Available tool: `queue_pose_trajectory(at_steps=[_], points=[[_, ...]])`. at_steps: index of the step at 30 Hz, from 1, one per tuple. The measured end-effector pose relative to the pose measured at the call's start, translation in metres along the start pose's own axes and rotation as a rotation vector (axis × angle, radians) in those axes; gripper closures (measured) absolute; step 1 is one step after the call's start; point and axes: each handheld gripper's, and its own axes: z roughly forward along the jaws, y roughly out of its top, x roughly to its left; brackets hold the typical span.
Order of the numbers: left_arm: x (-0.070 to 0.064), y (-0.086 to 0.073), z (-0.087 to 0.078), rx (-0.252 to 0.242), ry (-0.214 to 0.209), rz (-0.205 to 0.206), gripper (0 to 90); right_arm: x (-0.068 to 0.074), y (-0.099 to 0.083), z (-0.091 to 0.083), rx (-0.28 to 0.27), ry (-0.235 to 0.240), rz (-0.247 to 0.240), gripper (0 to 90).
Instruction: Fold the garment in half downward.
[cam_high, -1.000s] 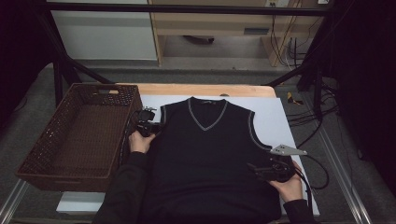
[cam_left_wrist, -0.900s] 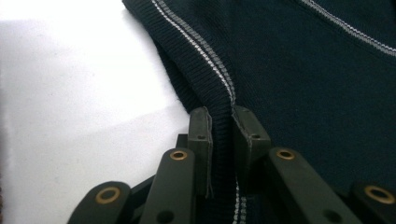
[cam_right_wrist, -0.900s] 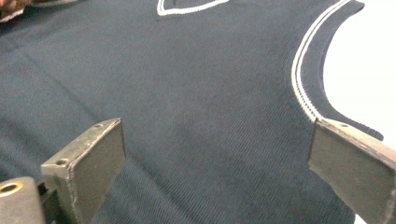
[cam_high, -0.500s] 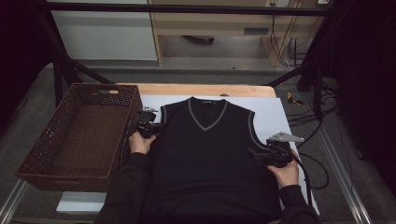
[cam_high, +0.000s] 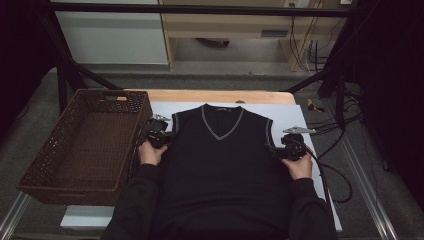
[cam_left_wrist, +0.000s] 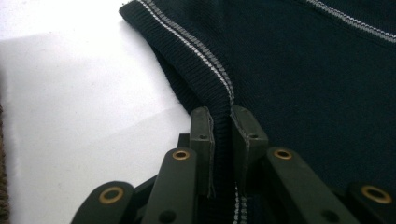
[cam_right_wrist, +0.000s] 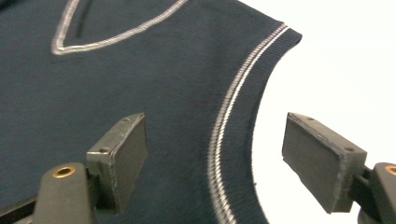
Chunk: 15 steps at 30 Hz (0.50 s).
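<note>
A dark vest (cam_high: 222, 150) lies flat on the white worktop (cam_high: 310, 120), beside a brown basket (cam_high: 85, 145). The left claw (cam_left_wrist: 223, 135) is clenched on the striped edge of the vest's armhole. The right claw (cam_right_wrist: 215, 158) is released, with its jaws wide on both sides of the other armhole edge.

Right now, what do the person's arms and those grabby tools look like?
Both arms wear dark long sleeves. The left gripper and right gripper are black, with flat rectangular pads and brass-coloured rivets. A grey three-cornered plate tops the right one, and a black cable trails from it.
</note>
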Motion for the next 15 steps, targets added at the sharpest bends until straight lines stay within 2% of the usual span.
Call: queue_pose_trajectory(at_steps=[3, 7, 9, 12, 15], points=[[0.000, 0.000, 0.000, -0.002, -0.001, 0.001, 78.7, -0.004, 0.001, 0.007, 0.006, -0.009, 0.008, 31.8], [0.000, 0.000, 0.000, -0.003, -0.004, 0.004, 78.7, -0.011, 0.001, 0.016, 0.048, -0.034, 0.009, 39.0], [0.000, -0.001, 0.000, -0.004, 0.000, 0.006, 78.7, -0.014, 0.001, 0.020, 0.062, -0.034, 0.027, 41.3], [-0.001, -0.001, 0.000, -0.005, 0.002, 0.012, 79.0, -0.014, 0.002, 0.024, 0.077, -0.043, 0.029, 47.2], [0.000, -0.001, 0.000, -0.009, -0.006, 0.003, 79.0, -0.013, 0.003, 0.027, 0.099, -0.032, 0.029, 50.3]])
